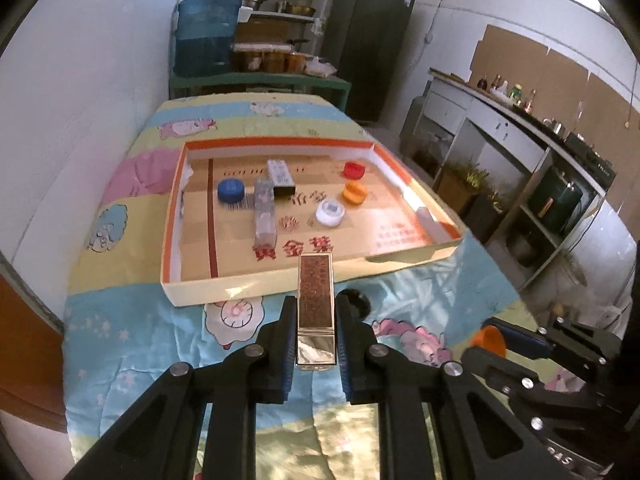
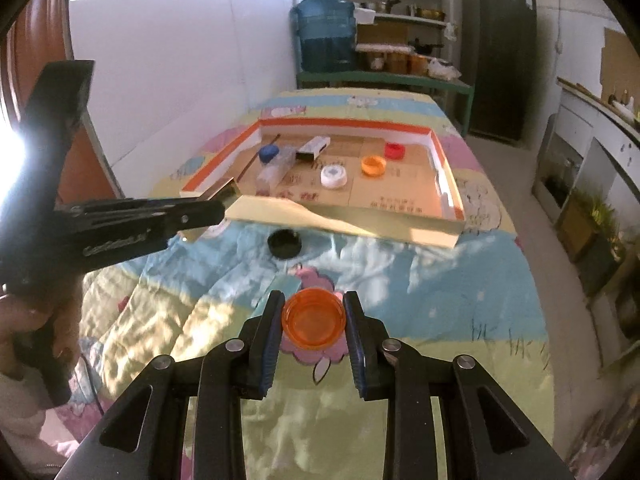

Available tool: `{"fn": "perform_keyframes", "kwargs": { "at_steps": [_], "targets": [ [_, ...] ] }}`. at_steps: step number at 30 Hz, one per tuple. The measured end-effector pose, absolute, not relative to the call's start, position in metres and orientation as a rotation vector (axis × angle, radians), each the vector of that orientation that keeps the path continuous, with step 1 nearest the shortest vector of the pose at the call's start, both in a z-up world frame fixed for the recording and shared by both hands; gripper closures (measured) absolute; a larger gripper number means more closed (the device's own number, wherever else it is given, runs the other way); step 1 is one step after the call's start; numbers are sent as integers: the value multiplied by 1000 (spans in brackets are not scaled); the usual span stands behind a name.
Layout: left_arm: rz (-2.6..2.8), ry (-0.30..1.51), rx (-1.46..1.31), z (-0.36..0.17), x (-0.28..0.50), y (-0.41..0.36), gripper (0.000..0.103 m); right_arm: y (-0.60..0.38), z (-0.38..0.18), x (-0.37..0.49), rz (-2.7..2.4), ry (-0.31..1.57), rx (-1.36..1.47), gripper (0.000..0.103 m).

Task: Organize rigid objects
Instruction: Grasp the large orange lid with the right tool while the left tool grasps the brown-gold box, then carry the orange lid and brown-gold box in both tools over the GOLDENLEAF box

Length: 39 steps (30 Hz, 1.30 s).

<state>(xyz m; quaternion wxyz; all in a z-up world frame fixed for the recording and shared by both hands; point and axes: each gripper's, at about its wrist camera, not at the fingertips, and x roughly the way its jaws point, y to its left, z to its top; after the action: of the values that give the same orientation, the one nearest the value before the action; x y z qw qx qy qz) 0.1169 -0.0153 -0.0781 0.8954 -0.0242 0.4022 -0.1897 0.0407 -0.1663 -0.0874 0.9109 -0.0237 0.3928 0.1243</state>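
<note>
My left gripper (image 1: 316, 309) is shut on a slim gold box (image 1: 316, 292) with a brown patterned face, held above the cartoon bedsheet just before the tray's front wall (image 1: 208, 286). From the right wrist view the left gripper (image 2: 218, 208) and the gold box (image 2: 225, 191) hang at the tray's near left corner. My right gripper (image 2: 314, 308) is shut on a translucent orange cap (image 2: 313, 322) over the sheet. A black cap (image 2: 285, 243) lies on the sheet before the tray (image 2: 360, 222). The tray holds a blue cap (image 1: 231, 191), clear box (image 1: 264, 216), grey-white box (image 1: 280, 178) and red (image 1: 354, 170), orange (image 1: 354, 193) and white (image 1: 330, 212) caps.
A white wall (image 1: 80, 100) runs along the table's left side. Behind the table stand a blue water jug (image 1: 206, 36), shelves and a dark green fridge (image 1: 368, 40). A kitchen counter (image 1: 520, 128) lines the right. A person's hand (image 2: 24, 320) holds the left gripper.
</note>
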Motion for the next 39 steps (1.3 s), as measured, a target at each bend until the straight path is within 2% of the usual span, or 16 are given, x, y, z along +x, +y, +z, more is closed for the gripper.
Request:
{"fn": "perform_keyframes", "kwargs": {
  "at_steps": [15,39],
  "targets": [
    [-383,798,-84,-52,135,-25,85,-179,-57,79,233,725,-58,73],
    [-326,797,-28,-53,193,-55,85,-202,-64,148,225,726,-23,73]
  ]
}}
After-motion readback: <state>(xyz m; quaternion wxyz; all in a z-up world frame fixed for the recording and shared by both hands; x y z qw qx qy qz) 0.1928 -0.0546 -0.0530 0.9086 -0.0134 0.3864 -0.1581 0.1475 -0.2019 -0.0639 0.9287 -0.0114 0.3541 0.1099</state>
